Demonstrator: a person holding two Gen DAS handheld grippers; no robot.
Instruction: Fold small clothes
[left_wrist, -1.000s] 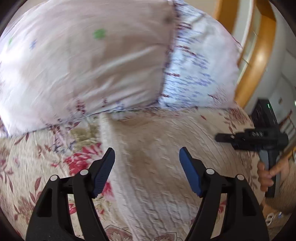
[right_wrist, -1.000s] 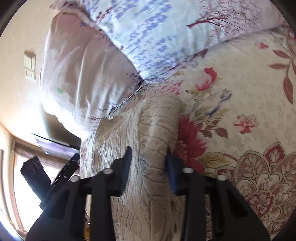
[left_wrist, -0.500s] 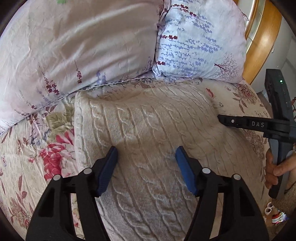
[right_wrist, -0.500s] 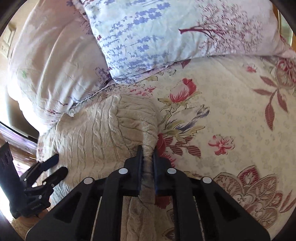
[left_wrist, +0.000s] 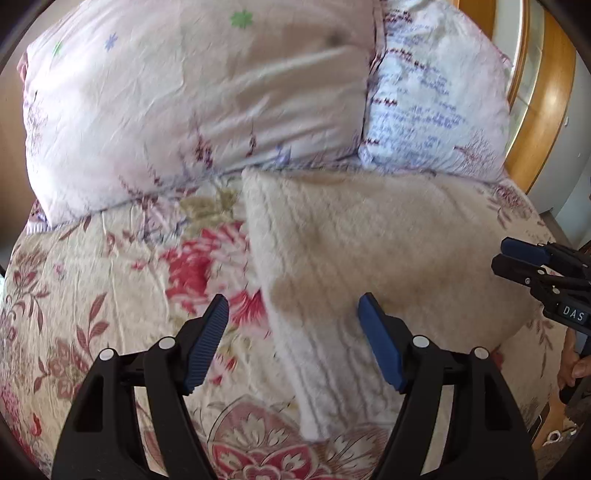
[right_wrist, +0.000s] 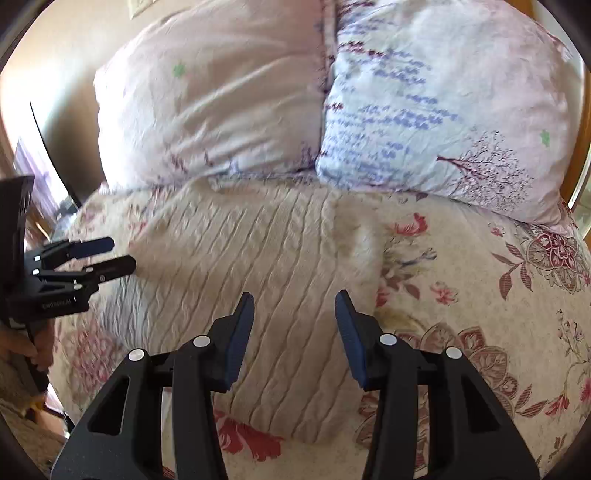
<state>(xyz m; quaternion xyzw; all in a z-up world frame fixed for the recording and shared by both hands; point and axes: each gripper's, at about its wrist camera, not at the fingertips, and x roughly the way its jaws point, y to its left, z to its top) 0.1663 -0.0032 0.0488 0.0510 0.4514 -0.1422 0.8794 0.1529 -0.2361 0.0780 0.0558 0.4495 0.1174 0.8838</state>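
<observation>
Knitwear of cream colour, a cable-knit sweater (right_wrist: 258, 254), lies flat on the bed with the flowered bedspread (right_wrist: 480, 295), its far edge just below the two pillows. The knit shows long raised ribs that run across the cloth, and its right edge is bunched into a small thick fold. In the left wrist view the sweater (left_wrist: 369, 240) looks blurred and pale, with a straight left edge and a narrower part that reaches toward the camera. The pink pillow (right_wrist: 221, 103) and the white pillow with blue print (right_wrist: 443, 103) stand side by side and touch each other.

The right claw (right_wrist: 294, 321) is open and hangs above the sweater, with nothing between its blue pads. The left claw (left_wrist: 293, 317) is open too, and its left finger is over the bedspread (left_wrist: 110, 277) while its right finger is over the knit.
</observation>
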